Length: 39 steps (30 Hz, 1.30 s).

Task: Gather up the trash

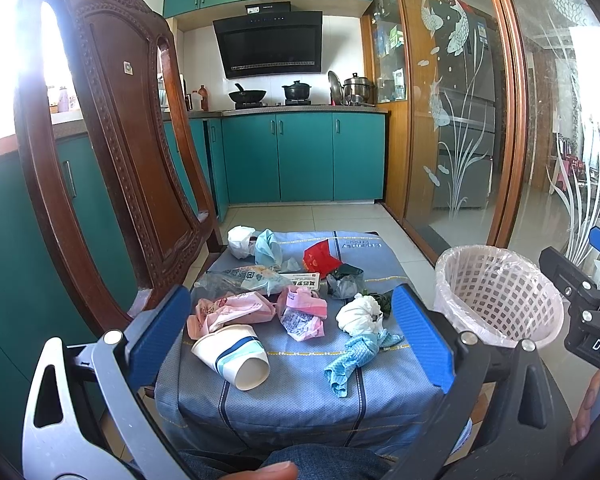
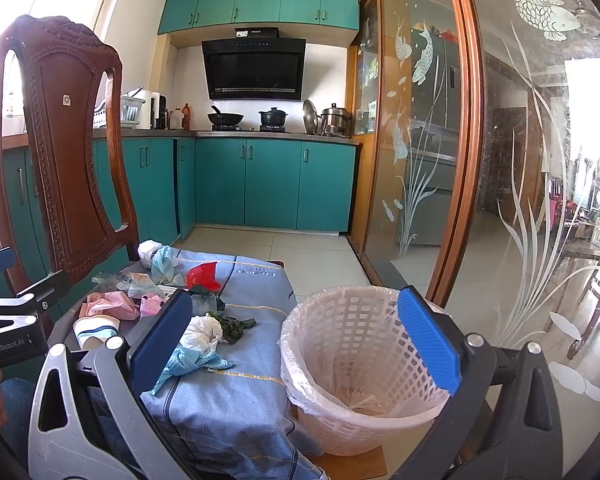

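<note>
While both sets of tongs hang wide apart and hold nothing, litter lies scattered across a blue cloth-covered tabletop (image 1: 300, 396) in a teal-cabinet kitchen. Left tongs (image 1: 288, 328) frame the mess: a paper cup (image 1: 234, 354) on its side at the near left, crumpled pink wrappers (image 1: 236, 312) just behind it, a white wad (image 1: 358, 316) touching a twisted blue wipe (image 1: 350, 360) at the near right. Farther back sit a red packet (image 1: 320, 258), a clear printed bag (image 1: 244, 278), a pale blue mask (image 1: 268, 250) and a white tissue ball (image 1: 240, 240). Right tongs (image 2: 296, 340) hover above a white lattice wastebasket (image 2: 348, 412) lined with clear plastic, which stands on the floor just beside the tabletop's right edge. A carved wooden chair (image 1: 112, 128) rises at the left.
</note>
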Tool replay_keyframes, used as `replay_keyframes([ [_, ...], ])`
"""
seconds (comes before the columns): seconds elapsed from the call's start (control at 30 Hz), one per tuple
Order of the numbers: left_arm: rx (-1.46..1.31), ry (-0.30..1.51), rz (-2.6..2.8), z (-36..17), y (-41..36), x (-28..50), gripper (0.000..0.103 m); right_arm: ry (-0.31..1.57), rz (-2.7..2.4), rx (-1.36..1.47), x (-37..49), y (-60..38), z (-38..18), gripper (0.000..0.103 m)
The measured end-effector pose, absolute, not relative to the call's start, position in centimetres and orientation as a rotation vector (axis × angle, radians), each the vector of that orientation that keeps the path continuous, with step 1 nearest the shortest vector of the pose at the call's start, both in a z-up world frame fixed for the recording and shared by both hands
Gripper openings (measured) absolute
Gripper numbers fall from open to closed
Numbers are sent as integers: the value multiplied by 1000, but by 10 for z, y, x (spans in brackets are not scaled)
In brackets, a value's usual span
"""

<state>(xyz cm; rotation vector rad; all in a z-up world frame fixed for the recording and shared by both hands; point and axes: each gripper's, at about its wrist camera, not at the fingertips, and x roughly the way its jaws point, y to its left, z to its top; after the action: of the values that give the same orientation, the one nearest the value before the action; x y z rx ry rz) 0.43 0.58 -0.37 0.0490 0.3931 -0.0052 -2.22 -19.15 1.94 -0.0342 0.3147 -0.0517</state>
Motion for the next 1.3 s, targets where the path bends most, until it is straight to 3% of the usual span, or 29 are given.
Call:
replay_keyframes([
  [1.3, 54, 403, -3, -8, 7, 4, 100, 316, -66, -34, -23, -194, 16, 100],
])
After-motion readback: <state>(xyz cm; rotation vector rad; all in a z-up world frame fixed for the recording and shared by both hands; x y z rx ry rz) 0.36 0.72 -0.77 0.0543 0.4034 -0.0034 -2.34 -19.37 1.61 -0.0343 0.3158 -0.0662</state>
